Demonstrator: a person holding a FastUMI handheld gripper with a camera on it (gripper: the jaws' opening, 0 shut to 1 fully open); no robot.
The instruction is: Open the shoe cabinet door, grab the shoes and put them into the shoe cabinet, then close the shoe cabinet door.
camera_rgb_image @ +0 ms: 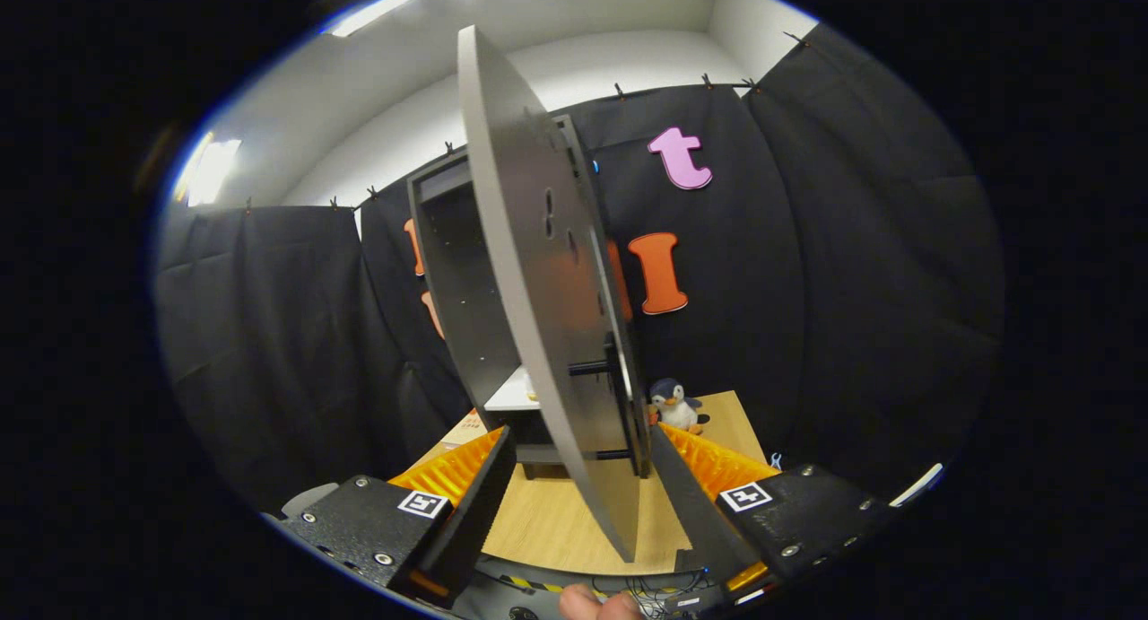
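We see a light wooden desk (547, 521) carrying the dark shoe cabinet (466, 306), which stands on it with its grey door (538, 333) swung open. Just right of the cabinet's foot, a small plush penguin (674, 405) sits upright on the desk, near the far edge.

The gripper (578, 476) is up and level, pointing straight ahead, and its jaws are spread wide. One finger (480, 490) angles out on the left, the other finger (691, 499) on the right, a broad gap between them. Neither finger presses on anything that can be made out; nothing is clamped. Down at the very bottom, just behind the fingers, the tip of the person's hand (599, 605) peeks in beneath the tool.
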